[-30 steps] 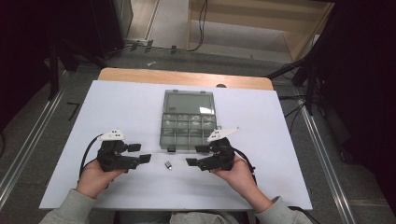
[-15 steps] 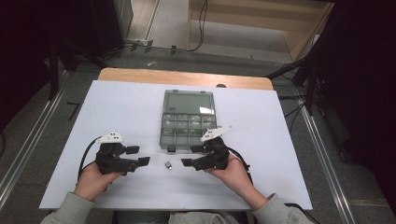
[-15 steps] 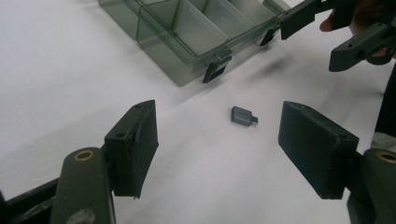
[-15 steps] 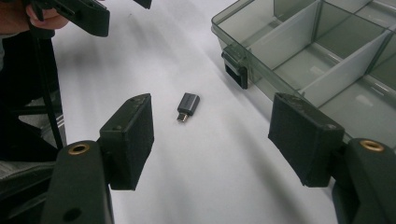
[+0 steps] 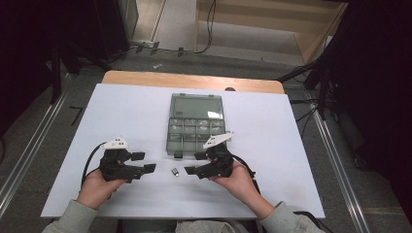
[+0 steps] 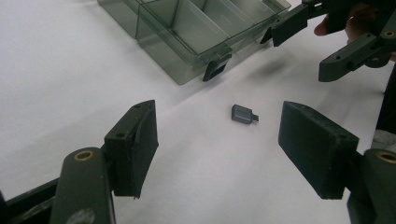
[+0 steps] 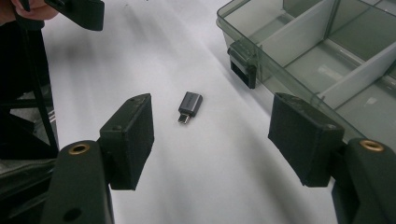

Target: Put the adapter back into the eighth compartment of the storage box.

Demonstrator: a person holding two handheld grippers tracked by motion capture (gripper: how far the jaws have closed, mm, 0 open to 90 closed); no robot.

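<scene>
Here the small dark-grey adapter [image 7: 189,104] lies flat; its metal plug is bare.

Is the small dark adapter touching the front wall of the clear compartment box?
Apart. In the right gripper view, bare white table shows between the adapter and the compartment box with its black latch; the left gripper view shows the same gap.

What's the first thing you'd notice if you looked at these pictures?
A tiny dark plug adapter lies alone on the white table, right between two black tools. The left hand-held gripper and the right hand-held gripper both point at it with jaws open, touching nothing. Just behind it sits a see-through box with little compartments, its lid open.
</scene>
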